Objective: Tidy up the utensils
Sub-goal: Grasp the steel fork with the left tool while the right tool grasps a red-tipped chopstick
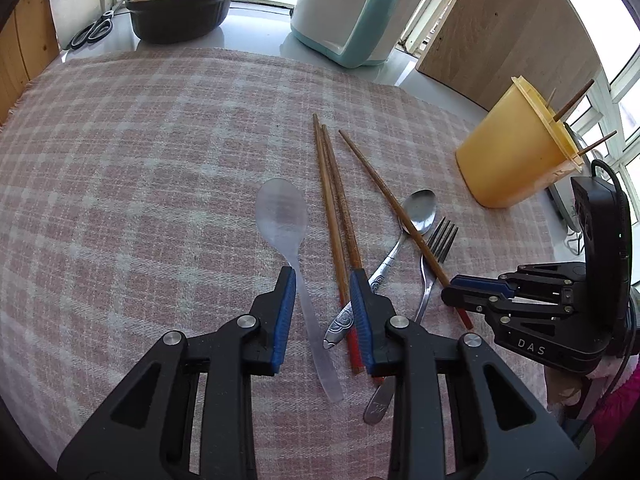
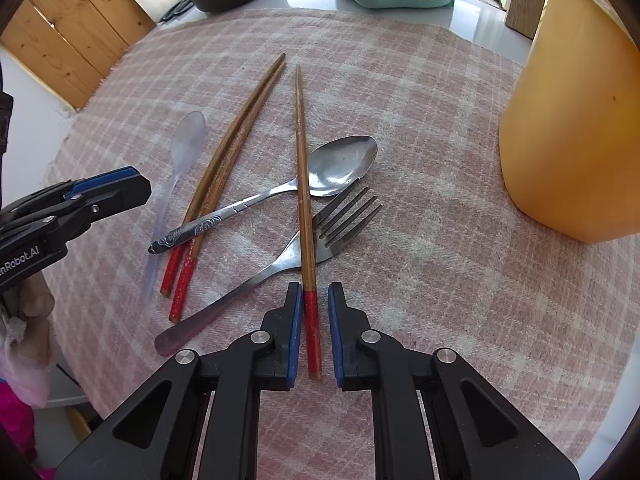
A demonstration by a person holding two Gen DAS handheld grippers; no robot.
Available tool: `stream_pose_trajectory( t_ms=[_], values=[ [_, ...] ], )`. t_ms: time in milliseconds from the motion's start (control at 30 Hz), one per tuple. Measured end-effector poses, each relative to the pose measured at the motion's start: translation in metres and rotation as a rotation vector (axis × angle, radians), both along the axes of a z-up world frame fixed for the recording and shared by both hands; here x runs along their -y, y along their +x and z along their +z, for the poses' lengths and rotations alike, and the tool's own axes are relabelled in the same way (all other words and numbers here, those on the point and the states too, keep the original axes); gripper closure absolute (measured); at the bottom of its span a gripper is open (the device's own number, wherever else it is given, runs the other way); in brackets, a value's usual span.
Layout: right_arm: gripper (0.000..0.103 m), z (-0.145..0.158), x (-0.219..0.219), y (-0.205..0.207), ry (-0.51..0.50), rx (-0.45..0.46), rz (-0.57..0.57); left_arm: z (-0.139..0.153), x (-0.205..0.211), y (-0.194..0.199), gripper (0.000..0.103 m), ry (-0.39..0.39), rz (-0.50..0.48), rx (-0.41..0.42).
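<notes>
On the checked cloth, the left tool (image 1: 322, 276) hangs open astride the clear plastic spoon (image 1: 282, 210); the right tool (image 2: 315, 294) straddles the lone chopstick's (image 2: 303, 168) red end, pads not quite pressing it; a yellow holder (image 2: 572, 120) stands right.

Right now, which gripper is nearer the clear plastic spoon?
Left. The left gripper straddles the clear plastic spoon at its handle. The right gripper is off to the spoon's right, around the red end of the single chopstick.
</notes>
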State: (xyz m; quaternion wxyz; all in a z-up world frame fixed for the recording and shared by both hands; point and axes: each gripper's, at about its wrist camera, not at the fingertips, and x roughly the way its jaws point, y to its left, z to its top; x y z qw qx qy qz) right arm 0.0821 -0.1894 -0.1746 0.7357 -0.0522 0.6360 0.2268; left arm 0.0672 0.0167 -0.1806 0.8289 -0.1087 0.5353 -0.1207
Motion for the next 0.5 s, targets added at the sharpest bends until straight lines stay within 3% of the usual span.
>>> stream_pose_trajectory(
  t_ms=[200,500],
  values=[
    [0.097,0.0,0.006,-0.001,0.018,-0.006,-0.026,0.0,0.033,-0.01,0.076,-0.003,-0.109,-0.01],
    [0.097,0.003,0.022,-0.015,0.043,-0.018,-0.048,-0.014,0.081,-0.013,0.076,0.078,-0.238,-0.03]
  ],
)
